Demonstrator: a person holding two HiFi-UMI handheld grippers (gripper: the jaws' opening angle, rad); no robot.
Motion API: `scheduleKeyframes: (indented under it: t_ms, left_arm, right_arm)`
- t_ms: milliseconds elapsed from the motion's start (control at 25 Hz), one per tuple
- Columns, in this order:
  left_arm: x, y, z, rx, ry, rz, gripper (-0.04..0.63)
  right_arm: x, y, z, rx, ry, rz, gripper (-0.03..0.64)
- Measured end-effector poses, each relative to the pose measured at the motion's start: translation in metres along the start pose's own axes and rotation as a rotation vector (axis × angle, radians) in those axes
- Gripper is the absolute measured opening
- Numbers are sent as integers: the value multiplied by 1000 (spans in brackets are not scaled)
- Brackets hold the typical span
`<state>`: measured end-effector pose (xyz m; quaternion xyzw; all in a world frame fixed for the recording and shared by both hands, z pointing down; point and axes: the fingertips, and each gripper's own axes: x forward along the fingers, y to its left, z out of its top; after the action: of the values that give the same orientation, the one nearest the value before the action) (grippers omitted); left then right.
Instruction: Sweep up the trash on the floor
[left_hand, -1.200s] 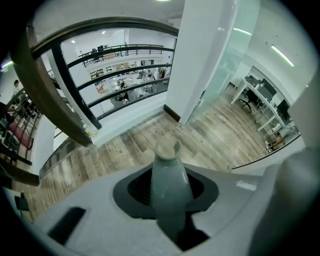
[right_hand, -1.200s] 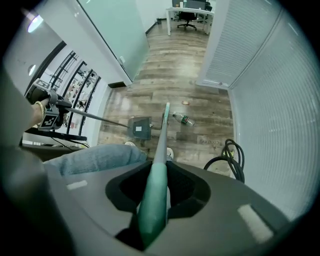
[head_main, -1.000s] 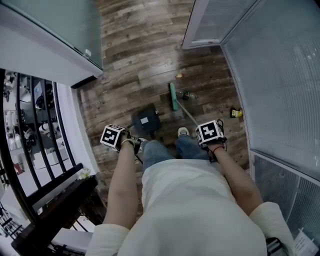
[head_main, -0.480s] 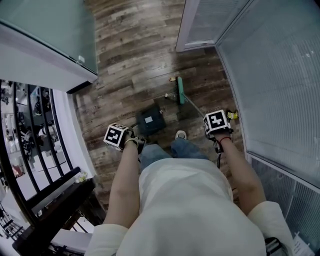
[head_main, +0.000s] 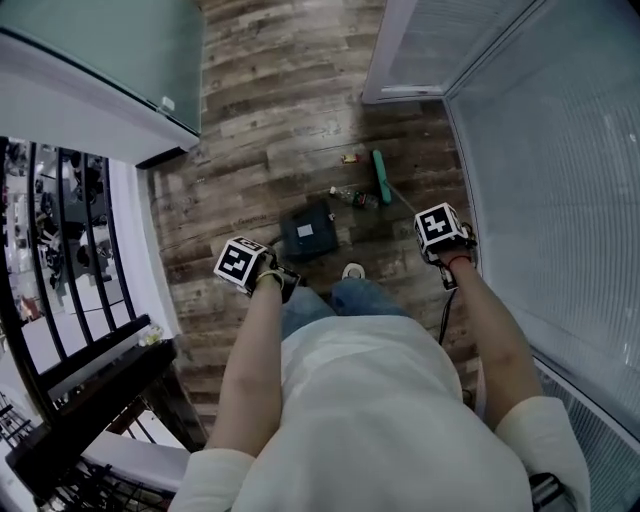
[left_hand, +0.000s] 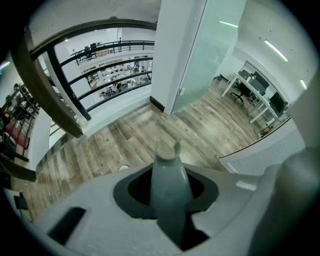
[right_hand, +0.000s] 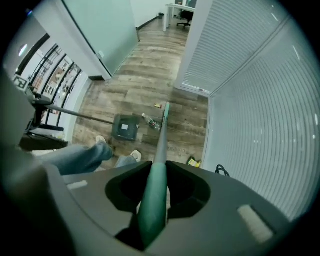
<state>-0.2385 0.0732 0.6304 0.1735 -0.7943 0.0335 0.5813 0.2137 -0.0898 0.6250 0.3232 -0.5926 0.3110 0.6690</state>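
My right gripper (head_main: 443, 235) is shut on the green broom handle (right_hand: 155, 192). The handle runs down to the green broom head (head_main: 381, 176) on the wood floor. A clear plastic bottle (head_main: 350, 197) lies just left of the broom head, and a small scrap (head_main: 349, 158) lies beyond it. The dark dustpan (head_main: 308, 230) stands on the floor left of the bottle. Its long grey handle (left_hand: 169, 187) is clamped in my shut left gripper (head_main: 262, 275). A yellow scrap (right_hand: 193, 161) lies near the white wall on the right.
The person's shoes (head_main: 352, 270) stand just behind the dustpan. White slatted walls (head_main: 540, 150) close off the right side and a glass panel (head_main: 110, 50) the far left. A black railing (head_main: 60, 250) with a drop beyond it runs along the left.
The broom head has swung to the right, past the bottle, which now lies on its left. My right gripper moved right with it. The dustpan has stayed about where it was.
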Motion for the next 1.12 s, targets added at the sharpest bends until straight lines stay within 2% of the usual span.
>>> scheduleKeyframes:
  t_ms: [320, 480, 600, 760, 920, 1120]
  left_arm:
    - [0, -26, -9, 67, -14, 16, 91]
    - [4, -34, -6, 89, -17, 32, 91]
    - [7, -38, -5, 102, -18, 46, 91]
    - [8, -43, -2, 116, -25, 60, 92]
    - [7, -47, -5, 109, -35, 55, 98]
    - [9, -54, -11, 95, -44, 45, 106]
  right_arm:
    - [23, -10, 23, -407, 42, -169, 98]
    - [36, 5, 16, -555, 68, -190, 98]
    - [46, 17, 2, -621, 96, -182, 98]
    - [50, 30, -11, -652, 88, -173, 98]
    - [51, 41, -21, -687, 88, -185, 98]
    - [53, 56, -30, -783, 86, -199, 98]
